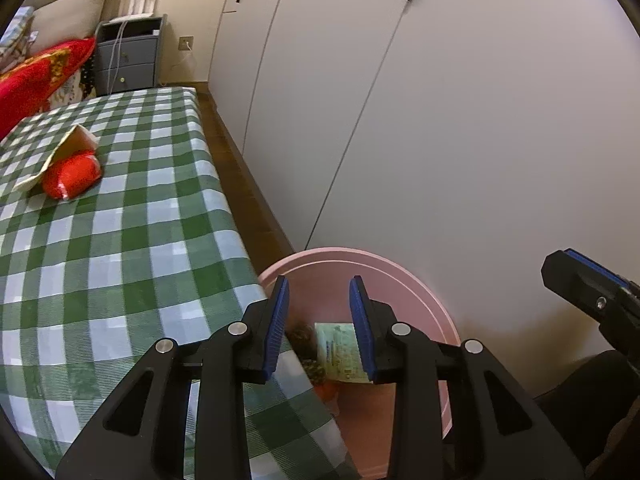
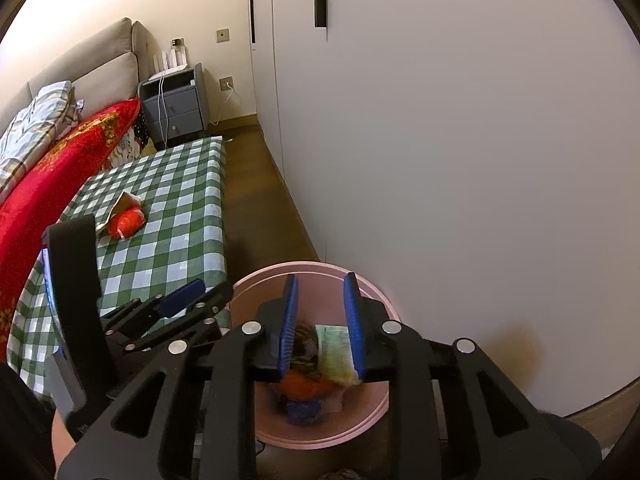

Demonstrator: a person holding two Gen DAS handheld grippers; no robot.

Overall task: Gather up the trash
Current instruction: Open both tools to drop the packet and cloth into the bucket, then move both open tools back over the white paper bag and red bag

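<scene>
A: Warm, even indoor light here; the wardrobe doors (image 2: 460,160) bow hard toward the rims.

B: Dark vignette corners, too. Trash inside the pink bin (image 2: 372,292) smears with blur.

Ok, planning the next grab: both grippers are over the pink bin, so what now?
Probably swing the left gripper to the red packet on the checked cloth. Both grippers' jaws stand apart and empty above the pink bin, which already holds trash.

Smooth pink plastic bin (image 2: 372,292); matt checked cloth (image 1: 120,240); glossy red wrapper (image 1: 72,178); wood floor (image 2: 276,216).
</scene>
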